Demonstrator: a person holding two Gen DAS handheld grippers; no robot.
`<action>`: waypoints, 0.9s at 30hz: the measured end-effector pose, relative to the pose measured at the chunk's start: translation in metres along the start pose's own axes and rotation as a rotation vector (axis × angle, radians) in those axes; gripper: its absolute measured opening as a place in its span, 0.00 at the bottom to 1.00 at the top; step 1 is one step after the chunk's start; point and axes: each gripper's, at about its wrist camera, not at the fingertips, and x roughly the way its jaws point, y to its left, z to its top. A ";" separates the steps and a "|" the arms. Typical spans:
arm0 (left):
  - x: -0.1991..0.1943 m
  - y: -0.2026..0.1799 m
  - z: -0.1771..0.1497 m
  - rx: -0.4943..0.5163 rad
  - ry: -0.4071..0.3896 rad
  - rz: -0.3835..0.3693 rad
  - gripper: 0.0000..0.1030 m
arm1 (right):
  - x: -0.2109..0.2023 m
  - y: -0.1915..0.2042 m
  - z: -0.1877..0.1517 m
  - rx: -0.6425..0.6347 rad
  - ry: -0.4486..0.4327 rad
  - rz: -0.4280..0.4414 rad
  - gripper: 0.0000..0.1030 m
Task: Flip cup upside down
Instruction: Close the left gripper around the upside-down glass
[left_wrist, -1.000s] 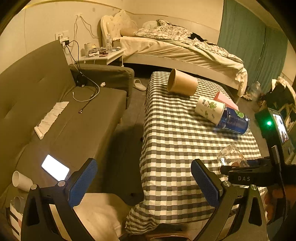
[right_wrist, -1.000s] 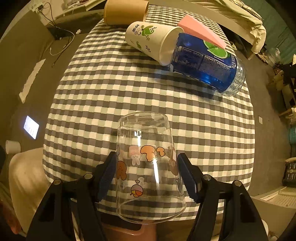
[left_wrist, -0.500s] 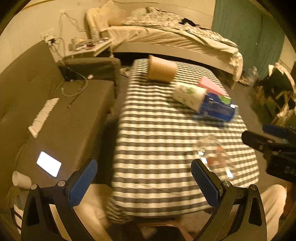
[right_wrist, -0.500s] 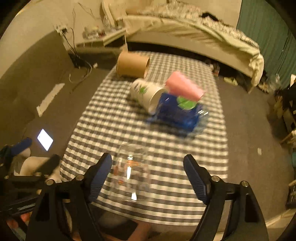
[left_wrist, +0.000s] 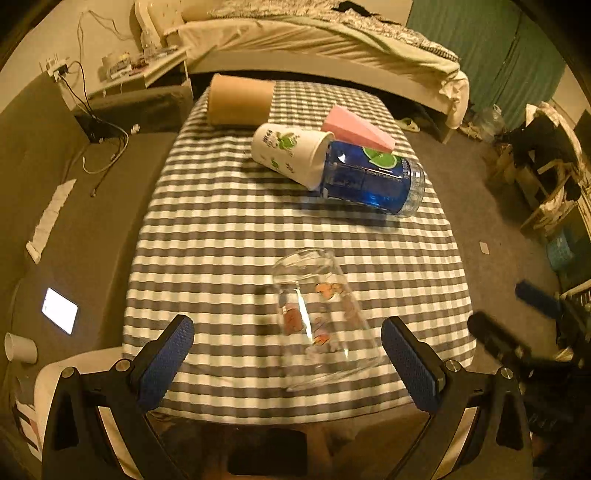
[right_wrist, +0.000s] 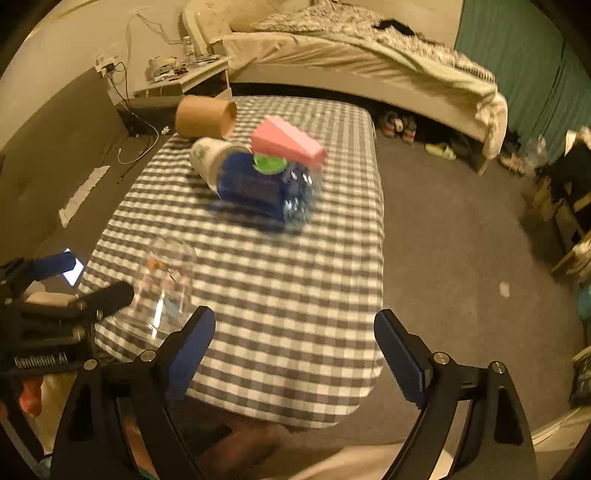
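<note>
Bedroom clutter frames the scene: an unmade bed (left_wrist: 332, 40) at the back, a grey sofa (left_wrist: 55, 192) to one side, and between them a table (left_wrist: 229, 236) under a grey-and-white checked cloth. On its far half lie a brown paper cup (left_wrist: 240, 101), a white printed cup (left_wrist: 290, 153) with its mouth against a blue bottle (left_wrist: 373, 181), and a pink block (left_wrist: 356, 129) leaning on them. The clear glass cup (left_wrist: 317, 317) with cartoon prints stands near the front edge, wide mouth down and base up, so the flip looks finished. Both tools are free of it: the left gripper (left_wrist: 288, 358) has its jaws spread wide with the cup sitting between them untouched, and the right gripper (right_wrist: 295, 350) has its jaws spread over bare cloth, the cup off to its left. A clean finish calls for drawing both straight back without brushing the glass, which sits close to the edge. Motion blur smears the right view, and the cup's rim contact with the cloth is hard to confirm through the transparent wall.
</note>
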 end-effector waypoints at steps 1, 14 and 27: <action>0.003 -0.003 0.004 -0.007 0.011 0.001 1.00 | 0.003 -0.005 -0.003 0.015 0.007 0.009 0.85; 0.044 -0.006 0.041 -0.043 0.138 0.020 1.00 | 0.031 -0.034 -0.018 0.115 0.065 0.044 0.85; 0.096 -0.001 0.040 -0.063 0.379 -0.102 0.64 | 0.045 -0.019 -0.025 0.089 0.099 0.070 0.85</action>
